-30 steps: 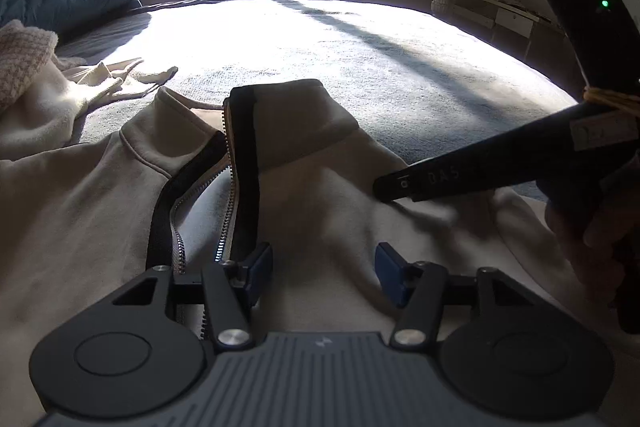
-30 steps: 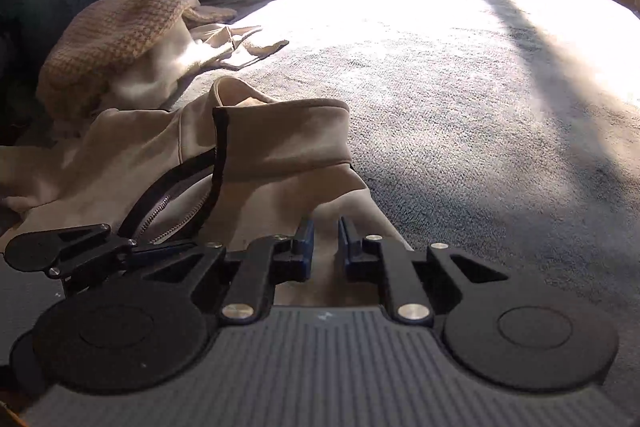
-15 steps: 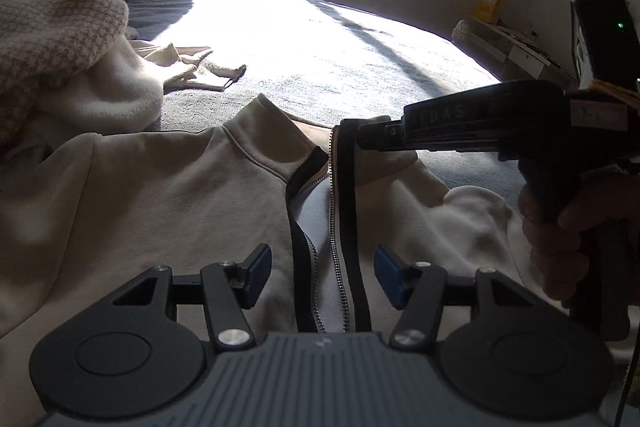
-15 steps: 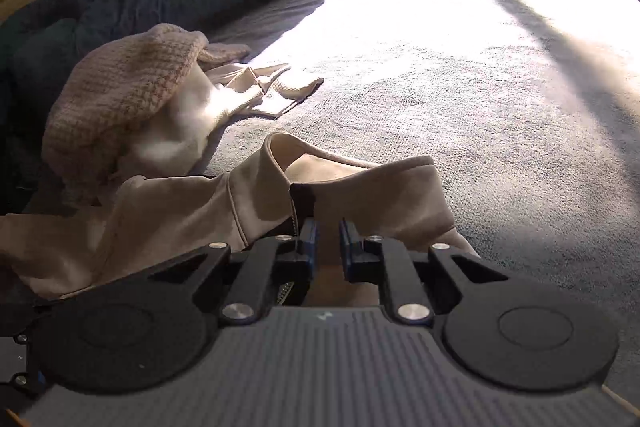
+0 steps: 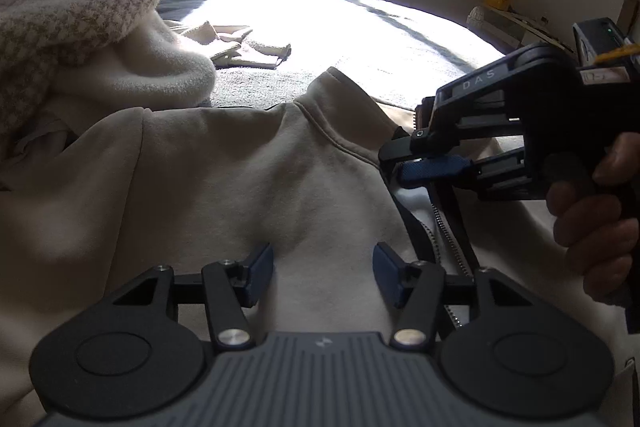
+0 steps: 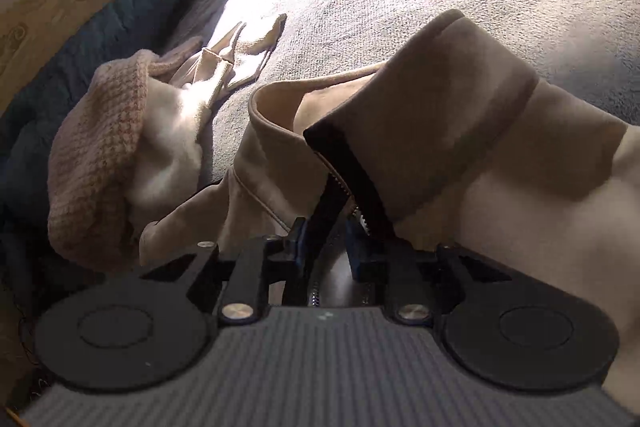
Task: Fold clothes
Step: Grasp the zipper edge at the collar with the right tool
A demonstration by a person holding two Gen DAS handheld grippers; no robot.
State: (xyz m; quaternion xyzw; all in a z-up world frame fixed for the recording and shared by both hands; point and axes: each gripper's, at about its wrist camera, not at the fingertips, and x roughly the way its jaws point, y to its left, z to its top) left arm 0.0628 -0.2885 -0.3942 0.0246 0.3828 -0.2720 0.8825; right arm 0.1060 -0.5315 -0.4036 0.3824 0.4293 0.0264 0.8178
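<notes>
The beige zip-up jacket (image 5: 248, 179) lies spread front-up on the grey bed (image 5: 360, 27), filling the lower and middle of my left wrist view. Its stand-up collar (image 5: 332, 99) sits toward the upper centre of that frame, and the black-edged zipper (image 5: 444, 227) runs from it down toward the lower right. So I judge the long axis goes collar-to-hem, collar pointing away from me, toward the window.

I read this as the laying-out step, with the front panels being arranged before any fold is made. My right hand-held gripper (image 6: 326, 243) is at the zipper just under the collar; its jaws are opening, the black zipper tape passing between them without being pinched. My left hand-held gripper (image 5: 323, 273) hovers released over the chest panel, with nothing between its pads.

Next I would expect to need the two zipper edges aligned and the chest smoothed flat.

A knitted sweater and fleecy garment (image 5: 80, 27) are piled at the upper left, just beside the jacket's shoulder.
</notes>
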